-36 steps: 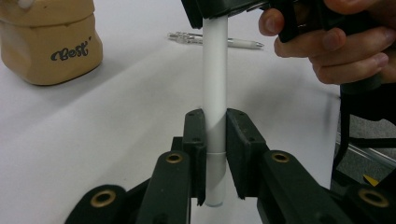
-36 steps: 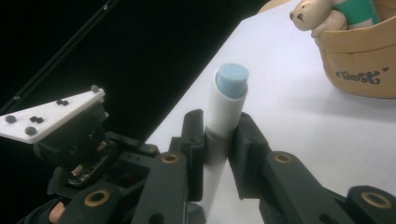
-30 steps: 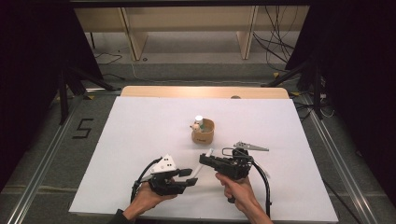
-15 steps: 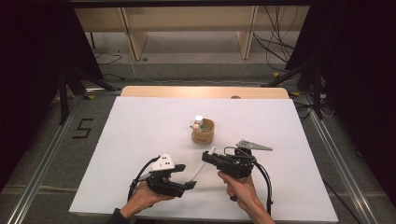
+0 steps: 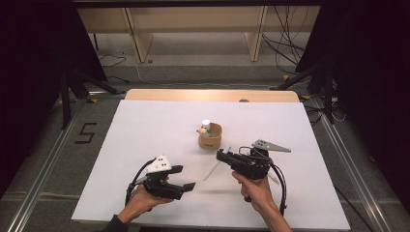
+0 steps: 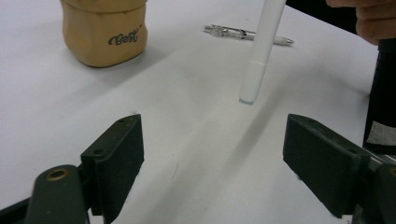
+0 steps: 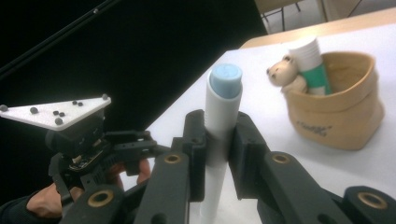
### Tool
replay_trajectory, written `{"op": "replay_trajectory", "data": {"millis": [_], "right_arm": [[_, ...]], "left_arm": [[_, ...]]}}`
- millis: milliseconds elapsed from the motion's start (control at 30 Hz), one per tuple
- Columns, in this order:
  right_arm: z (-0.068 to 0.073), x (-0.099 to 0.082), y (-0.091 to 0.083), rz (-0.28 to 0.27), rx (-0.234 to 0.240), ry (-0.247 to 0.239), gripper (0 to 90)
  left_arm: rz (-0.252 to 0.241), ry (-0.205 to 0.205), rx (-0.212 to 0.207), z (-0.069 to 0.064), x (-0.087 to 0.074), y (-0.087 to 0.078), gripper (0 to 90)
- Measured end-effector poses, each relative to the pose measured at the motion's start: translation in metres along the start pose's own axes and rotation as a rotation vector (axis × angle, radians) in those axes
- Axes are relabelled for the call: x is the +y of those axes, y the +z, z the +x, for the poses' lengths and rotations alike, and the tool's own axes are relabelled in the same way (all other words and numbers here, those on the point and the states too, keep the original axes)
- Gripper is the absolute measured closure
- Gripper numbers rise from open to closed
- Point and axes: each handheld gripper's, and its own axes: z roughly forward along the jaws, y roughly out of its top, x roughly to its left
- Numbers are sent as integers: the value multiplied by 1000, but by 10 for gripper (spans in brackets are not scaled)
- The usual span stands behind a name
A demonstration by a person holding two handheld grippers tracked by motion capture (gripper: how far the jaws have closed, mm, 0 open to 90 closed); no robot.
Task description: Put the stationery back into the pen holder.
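My right gripper [image 5: 220, 154] is shut on a white pen [image 5: 212, 169] that slants down toward the table; its blue end [image 7: 225, 74] sticks up between the jaws in the right gripper view. My left gripper [image 5: 187, 177] lies low at the front left. Its jaws have just been opening and now stand wide with nothing between them. In the left gripper view the white pen [image 6: 261, 51] hangs just beyond the jaws, its tip close to the table. A tan pouch [image 5: 210, 137] holds a glue stick [image 7: 310, 60] and a small bear figure [image 7: 282, 72].
A clear pen [image 6: 247, 35] lies on the white table [image 5: 145, 130] behind the hanging pen. The right gripper's dark body [image 6: 380, 93] stands close at the right of the left gripper view. A wooden strip [image 5: 193, 95] runs along the table's far edge.
The left gripper's jaws have spread wider apart. Both hands have stayed almost where they were, and the right gripper keeps the pen.
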Motion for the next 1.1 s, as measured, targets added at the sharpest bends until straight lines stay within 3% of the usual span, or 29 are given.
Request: {"op": "replay_trajectory", "data": {"millis": [500, 1100], "right_arm": [[-8, 27, -5, -45, -67, -48, 786], [-23, 66, -5, -72, -146, -73, 786]], "left_arm": [[-38, -11, 57, 17, -6, -15, 181], [-73, -23, 84, 24, -12, -26, 155]]}}
